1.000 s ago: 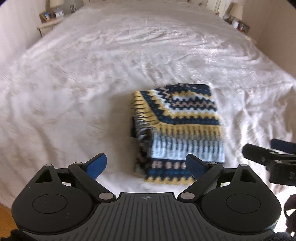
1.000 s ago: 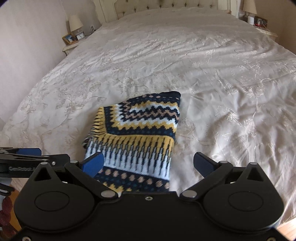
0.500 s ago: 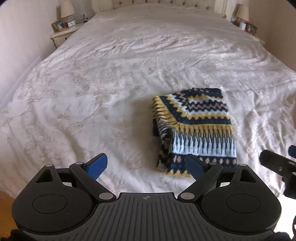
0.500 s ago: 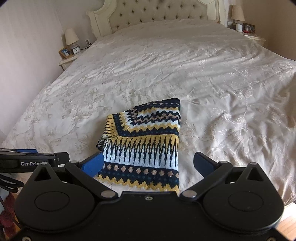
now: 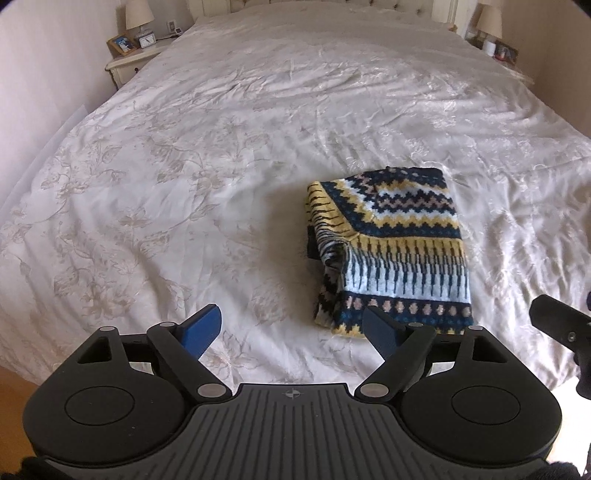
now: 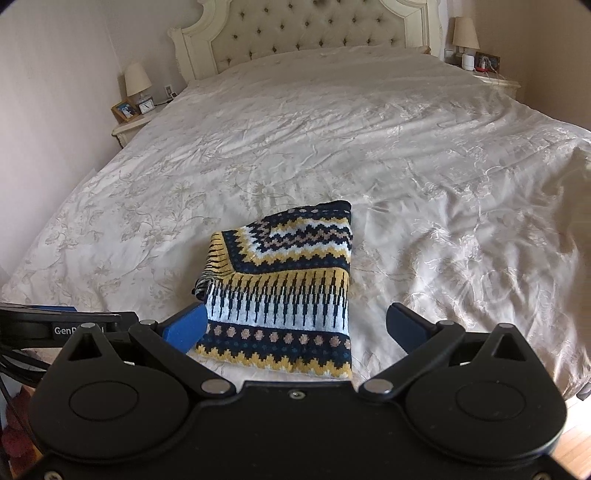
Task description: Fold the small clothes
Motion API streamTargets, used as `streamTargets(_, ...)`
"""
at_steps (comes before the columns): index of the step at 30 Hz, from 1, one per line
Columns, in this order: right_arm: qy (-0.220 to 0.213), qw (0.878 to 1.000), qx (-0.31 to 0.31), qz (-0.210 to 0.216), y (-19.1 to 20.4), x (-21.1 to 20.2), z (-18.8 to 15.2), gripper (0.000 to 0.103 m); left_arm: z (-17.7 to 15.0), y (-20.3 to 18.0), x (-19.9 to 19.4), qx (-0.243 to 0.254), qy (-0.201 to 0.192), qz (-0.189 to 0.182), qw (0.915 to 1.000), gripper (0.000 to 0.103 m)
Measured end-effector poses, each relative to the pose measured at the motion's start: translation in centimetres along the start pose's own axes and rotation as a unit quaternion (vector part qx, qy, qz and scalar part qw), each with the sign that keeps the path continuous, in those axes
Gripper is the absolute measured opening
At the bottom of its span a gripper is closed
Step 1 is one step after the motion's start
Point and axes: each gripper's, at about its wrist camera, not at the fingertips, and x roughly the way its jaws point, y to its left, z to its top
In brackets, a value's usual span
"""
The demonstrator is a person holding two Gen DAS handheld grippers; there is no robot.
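Note:
A folded knitted sweater (image 5: 395,251) with navy, yellow, white and tan zigzag bands lies on the white bedspread (image 5: 221,147) near the foot of the bed. It also shows in the right wrist view (image 6: 288,291). My left gripper (image 5: 291,326) is open and empty, held back from the bed to the left of the sweater. My right gripper (image 6: 295,328) is open and empty, held just in front of the sweater's near edge. The right gripper's tip shows at the right edge of the left wrist view (image 5: 557,325).
A tufted headboard (image 6: 306,33) stands at the far end. Nightstands with lamps stand at the left (image 6: 136,107) and the right (image 6: 480,66). The bed's foot edge lies just below both grippers, with wood floor (image 6: 576,439) beyond it.
Both grippers have pulled back and up from the sweater. It now looks smaller and farther off, and more of the bed and headboard shows. The sweater has not moved.

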Motion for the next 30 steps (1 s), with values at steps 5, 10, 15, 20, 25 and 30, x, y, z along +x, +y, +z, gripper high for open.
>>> streamTargets(5, 0.002, 1.000, 0.000, -0.002, 0.01, -0.10, -0.04, 0.102, 0.04, -0.59, -0.11, 0.014, 0.000, 0.017, 0.9998, 0.084)
streamTargets(10, 0.003, 1.000, 0.000, -0.005, 0.07, -0.24, -0.06, 0.102, 0.04, -0.75, -0.05, 0.016, 0.002, 0.008, 0.9998, 0.084)
streamTargets(15, 0.005, 1.000, -0.001, -0.011, 0.23, -0.12, -0.06, 0.102, 0.00, -0.90, 0.17, 0.016, 0.004, 0.004, 0.9999, 0.084)
streamTargets(20, 0.006, 1.000, -0.002, -0.014, 0.40, 0.02, 0.03, 0.102, -0.27, -0.79, 0.25, 0.023, -0.007, -0.012, 0.9996, 0.083)
streamTargets(25, 0.008, 1.000, -0.005, -0.014, 0.53, 0.27, 0.19, 0.102, -0.23, -0.95, 0.41, 0.034, -0.006, -0.007, 0.9994, 0.083)
streamTargets(30, 0.009, 1.000, -0.006, -0.015, 0.74, 0.44, 0.13, 0.102, -0.18, -0.90, 0.53, 0.033, -0.007, -0.005, 0.9994, 0.083)
